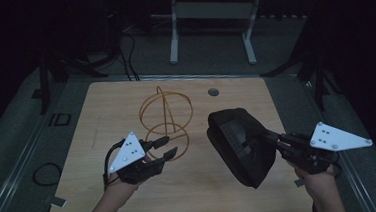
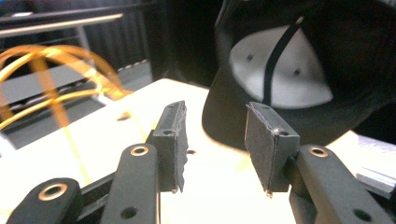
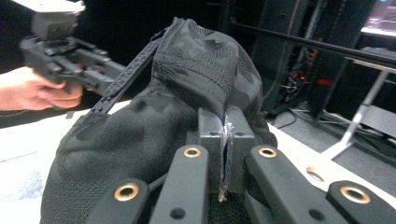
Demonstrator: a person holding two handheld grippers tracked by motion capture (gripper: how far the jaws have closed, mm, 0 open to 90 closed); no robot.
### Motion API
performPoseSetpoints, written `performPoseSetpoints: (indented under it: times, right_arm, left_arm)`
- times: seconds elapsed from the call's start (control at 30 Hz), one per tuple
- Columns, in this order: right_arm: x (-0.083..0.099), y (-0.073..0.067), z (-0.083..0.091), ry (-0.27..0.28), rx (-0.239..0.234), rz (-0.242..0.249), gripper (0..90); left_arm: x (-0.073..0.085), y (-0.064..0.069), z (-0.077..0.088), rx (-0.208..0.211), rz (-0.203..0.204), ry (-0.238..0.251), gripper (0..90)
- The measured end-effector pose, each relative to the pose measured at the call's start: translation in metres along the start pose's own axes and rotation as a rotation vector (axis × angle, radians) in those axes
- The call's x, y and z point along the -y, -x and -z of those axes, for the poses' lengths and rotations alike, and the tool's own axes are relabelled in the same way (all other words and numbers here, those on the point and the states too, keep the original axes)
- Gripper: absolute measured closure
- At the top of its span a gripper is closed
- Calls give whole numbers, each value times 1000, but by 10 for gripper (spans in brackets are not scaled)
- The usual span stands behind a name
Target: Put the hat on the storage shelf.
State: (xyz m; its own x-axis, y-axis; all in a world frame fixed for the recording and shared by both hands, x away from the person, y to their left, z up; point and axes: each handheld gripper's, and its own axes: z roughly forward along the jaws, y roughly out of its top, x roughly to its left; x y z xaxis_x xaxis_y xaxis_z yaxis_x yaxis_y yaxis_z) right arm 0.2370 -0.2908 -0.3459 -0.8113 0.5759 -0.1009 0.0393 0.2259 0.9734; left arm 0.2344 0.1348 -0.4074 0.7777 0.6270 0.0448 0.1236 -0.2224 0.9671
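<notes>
- Black fabric cap (image 1: 239, 147): held up off the wooden table (image 1: 202, 195) at its right half, tilted, opening turned toward the left; the left gripper view shows its pale lining panels and a dark seam strip; the right gripper view shows mesh-like cloth and a notched adjusting strap hanging at its left.
- Right gripper (image 1: 271, 139): at the right of the table in the person's right hand (image 1: 322, 187), pointing left; jaws clamped together on a fold of the cap's cloth, pads pressed tight with the fabric pinched between them, as seen in the right gripper view (image 3: 226, 154). A grey three-cornered plate sits on top.
- Left gripper (image 1: 166, 146): at the left centre of the table in the person's left hand (image 1: 119, 188), pointing right toward the cap; jaws partly apart with nothing between the pads, seen in the left gripper view (image 2: 217, 144). It is near the cap but apart from it.
- Wire stand (image 1: 166, 120): amber-coloured, made of hoops around an upright rod, standing on the table behind and just beside the left gripper, left of the cap.
- Table: light wood grain, a small round grommet (image 1: 213, 91) near the far edge.
- Surroundings: dim room, a white metal frame (image 1: 210, 24) on the floor beyond the table, dark cables to the left.
</notes>
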Motion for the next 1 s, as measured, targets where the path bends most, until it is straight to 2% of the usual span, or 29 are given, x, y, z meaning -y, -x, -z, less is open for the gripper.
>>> performPoseSetpoints:
  times: [0.03,0.2,0.47,0.5,0.57,0.6,0.67,0.77,0.83,0.9,0.93,0.97,1.0]
  right_arm:
    - [0,0,0,0,0,0,883]
    - [-8,11,-7,8,65,-4,882]
    - [-22,25,-24,13,101,-10,883]
    - [-23,26,-27,13,105,-10,883]
    - [-26,29,-34,8,113,-6,882]
    - [-26,29,-34,8,113,-6,882]
    - [-30,33,-45,1,119,-5,882]
    - [-33,37,-57,-8,130,-4,883]
    - [-35,39,-65,-12,131,-9,882]
    - [-36,40,-69,-15,131,-9,882]
    - [-40,42,-78,-19,130,-7,883]
    - [-42,42,-81,-19,131,-6,883]
    - [-44,42,-85,-20,132,-3,882]
  left_arm:
    - [0,0,0,0,0,0,592]
    - [16,-13,15,-47,7,-34,590]
    - [39,-26,33,-106,51,-30,485]
    - [42,-27,36,-124,51,-29,468]
    - [48,-29,40,-131,58,-22,440]
    - [48,-29,40,-131,58,-22,420]
    - [55,-31,44,-150,69,-27,378]
    - [61,-33,46,-152,86,-37,268]
    - [73,-34,48,-179,100,-42,190]
    - [73,-34,48,-179,100,-42,156]
    - [88,-37,51,-219,120,-53,56]
    - [93,-38,53,-227,128,-57,19]
    - [98,-38,53,-243,131,-61,19]
